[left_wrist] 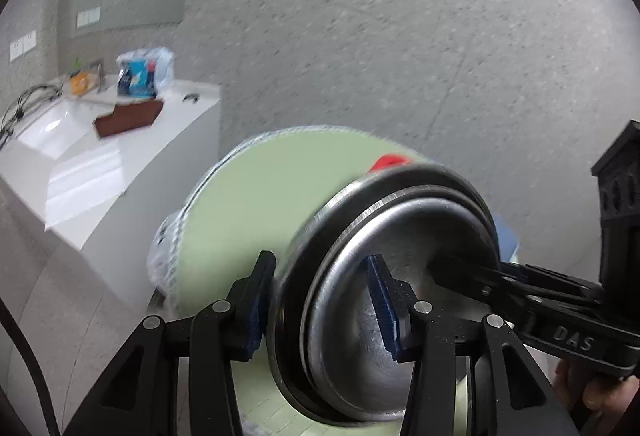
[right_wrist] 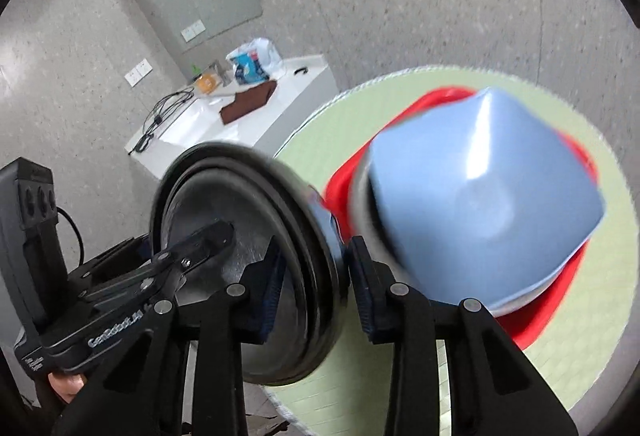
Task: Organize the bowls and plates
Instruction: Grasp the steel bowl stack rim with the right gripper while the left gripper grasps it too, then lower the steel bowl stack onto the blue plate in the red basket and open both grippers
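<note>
Left gripper (left_wrist: 320, 300), right gripper (right_wrist: 312, 288): both clamped on stacked steel bowls (left_wrist: 392, 276), rim gripped; blue bowl (right_wrist: 480, 204) at 2 o'clock.

A round counter (right_wrist: 344, 140) with a pale green gridded top and a light scalloped rim carries a red tray (right_wrist: 560, 300), which lies directly on it toward its far right side. Further back, against the wall, a white counter (right_wrist: 304, 92) holds a brown box (right_wrist: 248, 104) near its middle, a plastic bag of packets (right_wrist: 254, 62) at its far edge and black cables (right_wrist: 160, 116) trailing over its left end.
</note>
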Demonstrator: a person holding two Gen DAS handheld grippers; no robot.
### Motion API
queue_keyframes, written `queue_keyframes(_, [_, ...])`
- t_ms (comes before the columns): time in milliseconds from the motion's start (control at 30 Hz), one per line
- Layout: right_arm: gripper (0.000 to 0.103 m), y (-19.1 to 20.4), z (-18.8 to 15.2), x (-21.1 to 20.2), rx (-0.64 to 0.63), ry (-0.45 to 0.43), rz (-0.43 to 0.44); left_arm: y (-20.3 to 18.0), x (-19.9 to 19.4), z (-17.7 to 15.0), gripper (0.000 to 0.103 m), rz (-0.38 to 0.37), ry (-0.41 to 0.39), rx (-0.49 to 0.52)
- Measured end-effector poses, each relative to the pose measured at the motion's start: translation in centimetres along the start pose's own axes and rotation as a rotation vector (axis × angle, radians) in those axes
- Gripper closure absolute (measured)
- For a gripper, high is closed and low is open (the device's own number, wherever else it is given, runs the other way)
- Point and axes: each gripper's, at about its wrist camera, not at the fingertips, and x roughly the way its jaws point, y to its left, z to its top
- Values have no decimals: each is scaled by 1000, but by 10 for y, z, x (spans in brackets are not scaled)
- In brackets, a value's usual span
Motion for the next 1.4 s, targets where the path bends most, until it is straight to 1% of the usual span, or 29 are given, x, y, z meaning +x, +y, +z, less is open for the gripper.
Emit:
queue_keyframes(67, [70,-13,12,-5,-8,-10,-2,-22,6,8,61,5,-18,18])
queue_keyframes(200, [70,-50,35,-12,-10,-15,-22,-59,33,22,61,-5,-8,1])
queue_keyframes(267, [70,-71,45,-9,-15,-5,-37,-77,53,28,61,-8,13,-9])
queue_keyframes(367, [70,-97,56,-1,3,23,-40,-91,83,34,60,-17,52,-27])
queue_keyframes(467, [70,-125,64,8,13,68,-46,-102,112,38,60,-6,94,-33])
queue_keyframes(500, [70,-131,65,11,19,79,-47,-105,121,44,60,-5,108,-40])
queue_keyframes(567, [70,-140,67,19,15,105,-52,-109,140,44,60,0,143,-62])
queue_keyframes(633, [70,-148,69,25,11,127,-53,-107,155,50,60,9,159,-74])
queue_keyframes(733, [70,-155,71,32,-3,155,-42,-110,176,59,59,41,188,-90])
queue_keyframes(800, [70,-156,72,36,-23,172,-41,-113,190,63,58,53,196,-110])
queue_keyframes(867, [71,-157,74,40,-37,189,-32,-115,203,66,56,81,218,-131])
queue_keyframes(933, [71,-158,75,43,-55,202,-30,-121,210,67,55,95,211,-139])
queue_keyframes(1067, [71,-161,75,46,-86,211,1,-133,218,67,48,147,190,-163])
queue_keyframes(1167, [69,-160,74,45,-124,203,16,-143,212,62,43,179,155,-174])
queue_keyframes(1200, [69,-160,74,43,-138,190,15,-147,209,61,41,202,140,-175])
queue_keyframes(1233, [69,-159,74,41,-147,183,15,-151,209,62,36,235,121,-179])
queue_keyframes(1267, [68,-159,75,39,-154,176,19,-153,200,56,32,249,108,-184])
queue_keyframes(1300, [60,-160,75,36,-157,159,21,-155,196,54,30,259,95,-194])
queue_keyframes(1333, [55,-161,76,32,-160,143,19,-156,192,53,24,268,88,-206])
queue_keyframes(1367, [52,-161,77,29,-158,137,28,-159,187,50,18,282,79,-215])
queue_keyframes(1400, [47,-161,77,25,-154,126,40,-162,181,49,17,293,62,-216])
